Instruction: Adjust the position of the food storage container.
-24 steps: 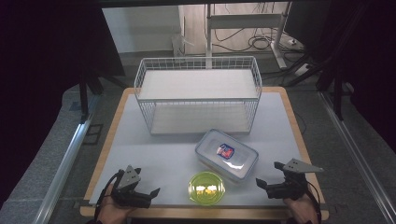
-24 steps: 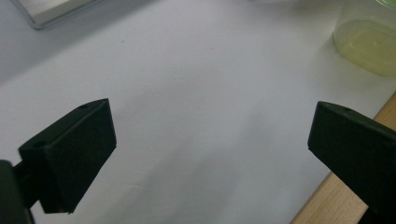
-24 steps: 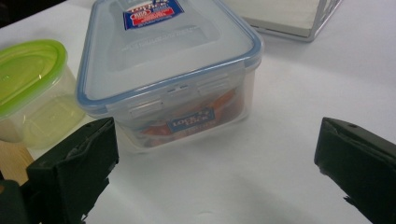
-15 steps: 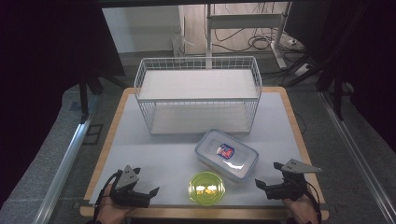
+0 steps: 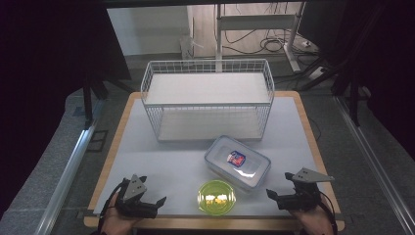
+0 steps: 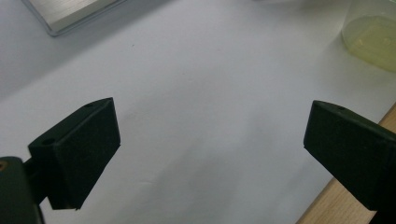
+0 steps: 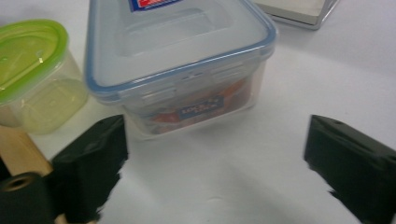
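A clear rectangular food box with a blue-rimmed snap lid and a red-blue label lies on the white table top, right of centre. In the right gripper view the food box stands just ahead of the jaws. A small round tub with a green lid sits near the front edge; the green-lidded tub is beside the box. My right gripper rests open at the front right, jaws towards the box. At the front left my left gripper is open over bare table, the tub off to its right.
A white wire basket with a raised shelf stands at the back of the table. The wooden table edge runs along the front. Cables and a metal stand lie on the floor behind the table.
The right gripper has shifted slightly forward and down near the front edge. The left gripper, box and tub have not moved.
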Demonstrator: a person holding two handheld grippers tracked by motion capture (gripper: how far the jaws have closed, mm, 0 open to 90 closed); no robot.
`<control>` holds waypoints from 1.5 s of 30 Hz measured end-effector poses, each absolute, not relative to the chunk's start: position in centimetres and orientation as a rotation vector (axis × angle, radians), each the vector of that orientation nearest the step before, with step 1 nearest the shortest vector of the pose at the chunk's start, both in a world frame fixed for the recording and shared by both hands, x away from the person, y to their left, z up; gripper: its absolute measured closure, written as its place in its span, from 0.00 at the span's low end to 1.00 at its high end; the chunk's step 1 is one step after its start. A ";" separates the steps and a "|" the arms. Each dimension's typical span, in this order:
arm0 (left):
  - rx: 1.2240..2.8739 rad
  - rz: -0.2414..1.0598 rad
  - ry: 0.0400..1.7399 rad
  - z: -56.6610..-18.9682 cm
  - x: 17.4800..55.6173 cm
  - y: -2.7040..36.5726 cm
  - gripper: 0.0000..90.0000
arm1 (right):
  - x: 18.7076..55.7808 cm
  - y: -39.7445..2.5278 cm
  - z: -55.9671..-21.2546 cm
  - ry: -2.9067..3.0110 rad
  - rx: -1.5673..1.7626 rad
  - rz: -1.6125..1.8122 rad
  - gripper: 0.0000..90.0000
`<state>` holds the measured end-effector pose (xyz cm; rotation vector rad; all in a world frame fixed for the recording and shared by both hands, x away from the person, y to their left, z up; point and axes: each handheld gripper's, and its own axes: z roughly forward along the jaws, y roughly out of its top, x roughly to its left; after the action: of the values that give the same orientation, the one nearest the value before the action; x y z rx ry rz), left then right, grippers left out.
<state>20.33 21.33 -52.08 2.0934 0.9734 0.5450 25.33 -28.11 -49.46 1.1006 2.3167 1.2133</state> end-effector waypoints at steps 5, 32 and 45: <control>2.081 0.569 0.976 -51.8 20.1 21.2 0.08 | 24.3 -27.7 -48.8 2.330 1.066 1.199 0.34; 2.043 0.529 0.997 -51.6 20.1 21.6 0.14 | 21.5 -19.4 -51.1 2.661 0.927 1.190 1.00; 2.064 0.571 1.002 -51.4 20.0 22.2 0.14 | 22.9 -15.3 -52.6 2.720 0.917 1.151 1.00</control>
<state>20.00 22.18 -51.39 2.0641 1.0023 0.5709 22.87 -15.33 -52.57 0.9170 2.7199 1.1510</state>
